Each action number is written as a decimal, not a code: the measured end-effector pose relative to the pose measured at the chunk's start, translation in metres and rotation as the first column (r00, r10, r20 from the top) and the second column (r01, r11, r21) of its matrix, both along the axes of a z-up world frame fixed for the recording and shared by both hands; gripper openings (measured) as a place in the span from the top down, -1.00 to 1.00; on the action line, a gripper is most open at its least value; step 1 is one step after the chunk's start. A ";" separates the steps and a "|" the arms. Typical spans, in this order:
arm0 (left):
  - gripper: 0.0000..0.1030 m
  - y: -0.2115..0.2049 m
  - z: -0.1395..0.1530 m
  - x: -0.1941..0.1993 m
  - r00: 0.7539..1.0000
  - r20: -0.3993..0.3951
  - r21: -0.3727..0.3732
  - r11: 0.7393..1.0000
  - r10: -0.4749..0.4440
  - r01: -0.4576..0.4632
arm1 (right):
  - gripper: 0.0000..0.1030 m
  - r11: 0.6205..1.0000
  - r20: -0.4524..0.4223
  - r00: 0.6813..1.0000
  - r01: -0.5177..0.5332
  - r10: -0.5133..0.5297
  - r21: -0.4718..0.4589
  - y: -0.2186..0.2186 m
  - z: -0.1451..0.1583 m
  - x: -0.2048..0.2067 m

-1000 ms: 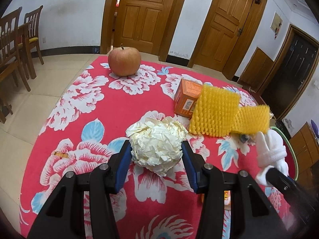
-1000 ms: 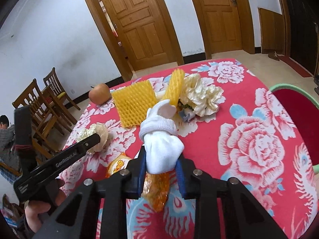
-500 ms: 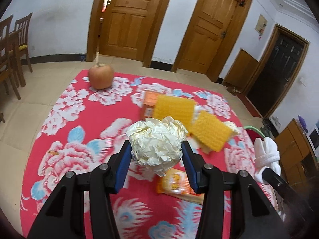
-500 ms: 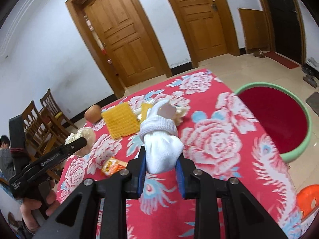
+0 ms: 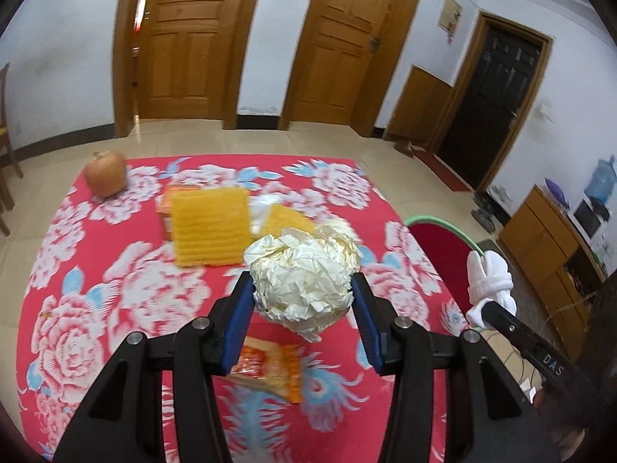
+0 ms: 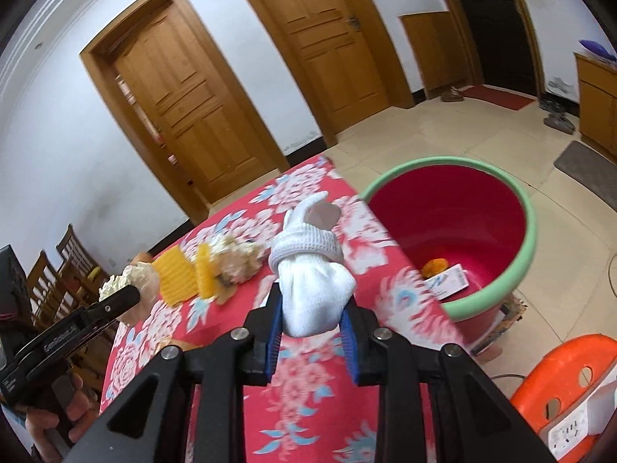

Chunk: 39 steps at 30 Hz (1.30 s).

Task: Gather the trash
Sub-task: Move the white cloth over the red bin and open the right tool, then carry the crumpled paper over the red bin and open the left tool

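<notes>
My left gripper (image 5: 302,308) is shut on a crumpled ball of cream paper (image 5: 304,274) and holds it above the red floral table (image 5: 115,270). My right gripper (image 6: 310,318) is shut on a rolled white glove (image 6: 312,266), held over the table's right edge beside a red bin with a green rim (image 6: 528,239). The bin holds an orange scrap and a white box (image 6: 447,281). The glove also shows in the left wrist view (image 5: 488,281), and the paper ball in the right wrist view (image 6: 115,283).
On the table lie two yellow foam nets (image 5: 210,227), an orange box (image 5: 167,202), an orange snack wrapper (image 5: 270,366), another cream paper wad (image 6: 239,256) and an apple (image 5: 106,173). An orange stool (image 6: 570,389) stands right of the bin. Wooden chairs (image 6: 58,270) stand left.
Both grippers have risen and swung right toward the bin, each keeping hold of its load. The bin now fills the right wrist view's right side.
</notes>
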State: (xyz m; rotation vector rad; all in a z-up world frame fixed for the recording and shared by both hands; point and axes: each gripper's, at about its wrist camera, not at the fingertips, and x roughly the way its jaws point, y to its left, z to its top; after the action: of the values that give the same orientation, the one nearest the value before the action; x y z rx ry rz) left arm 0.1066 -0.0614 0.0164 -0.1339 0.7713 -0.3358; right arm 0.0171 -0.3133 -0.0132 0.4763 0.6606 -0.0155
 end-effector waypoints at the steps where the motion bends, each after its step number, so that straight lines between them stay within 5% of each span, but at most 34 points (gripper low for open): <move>1: 0.03 -0.007 0.000 0.000 1.000 -0.002 0.005 1.000 -0.013 0.013 | 0.42 1.000 -0.003 1.000 0.014 -0.014 0.003 -0.007 -0.001 0.000; 18: 0.03 -0.099 -0.007 0.031 0.985 -0.011 0.096 0.981 -0.170 0.170 | 0.33 0.982 -0.066 0.980 0.183 -0.186 -0.048 -0.076 -0.029 0.017; 26: 0.03 -0.133 -0.012 0.045 0.975 -0.018 0.104 0.970 -0.219 0.220 | -0.08 0.980 -0.050 0.979 0.199 -0.199 -0.002 -0.090 -0.033 0.020; 39: 0.03 -0.193 -0.031 0.053 0.950 -0.057 0.133 0.941 -0.307 0.312 | -0.28 0.949 -0.030 0.949 0.313 -0.314 -0.030 -0.112 -0.025 -0.016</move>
State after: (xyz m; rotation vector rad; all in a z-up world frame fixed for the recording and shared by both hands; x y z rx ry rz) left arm 0.1601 -0.2540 -0.0146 0.1176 0.8496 -0.5773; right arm 0.0014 -0.4256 -0.0383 0.5548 0.6123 -0.3337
